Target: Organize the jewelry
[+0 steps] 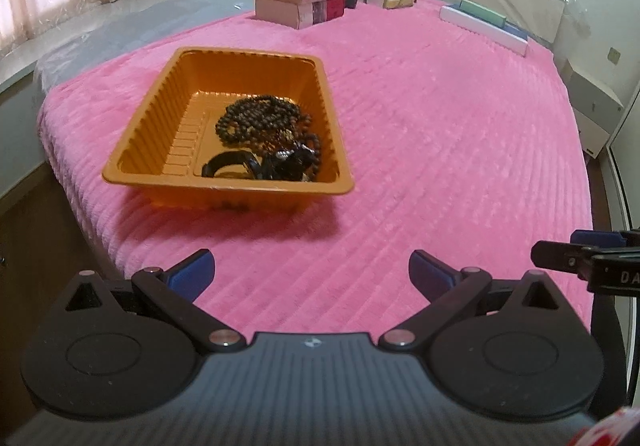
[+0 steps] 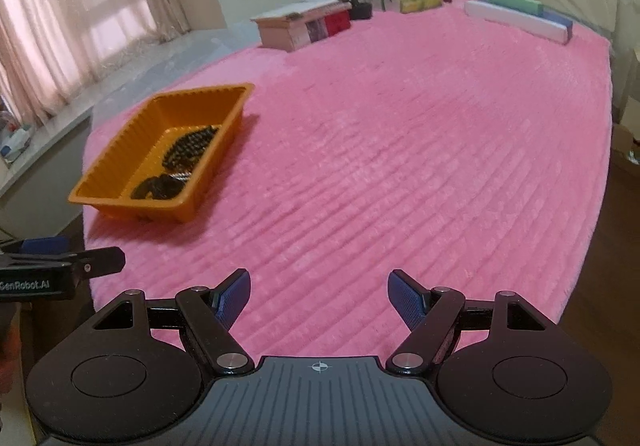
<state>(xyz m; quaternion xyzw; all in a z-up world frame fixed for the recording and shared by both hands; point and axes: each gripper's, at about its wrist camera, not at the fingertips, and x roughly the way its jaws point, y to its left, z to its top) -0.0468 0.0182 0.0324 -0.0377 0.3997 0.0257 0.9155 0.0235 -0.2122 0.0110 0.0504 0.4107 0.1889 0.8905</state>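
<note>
Pink ribbed blanket [image 1: 440, 150] on bed, curtained window [image 2: 72, 18], orange tray [image 1: 168, 102] holding beads [image 1: 256, 118], left claw [image 1: 312, 270] wide, right claw [image 2: 319, 294] wide, both empty

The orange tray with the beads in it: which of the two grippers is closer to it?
Left. The left gripper, jaws open and empty, faces the orange tray almost head-on. The right gripper, also open and empty, sits off to the tray's right, farther away.

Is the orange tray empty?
No, the orange tray holds a pile of dark beads and a black bracelet.
</note>
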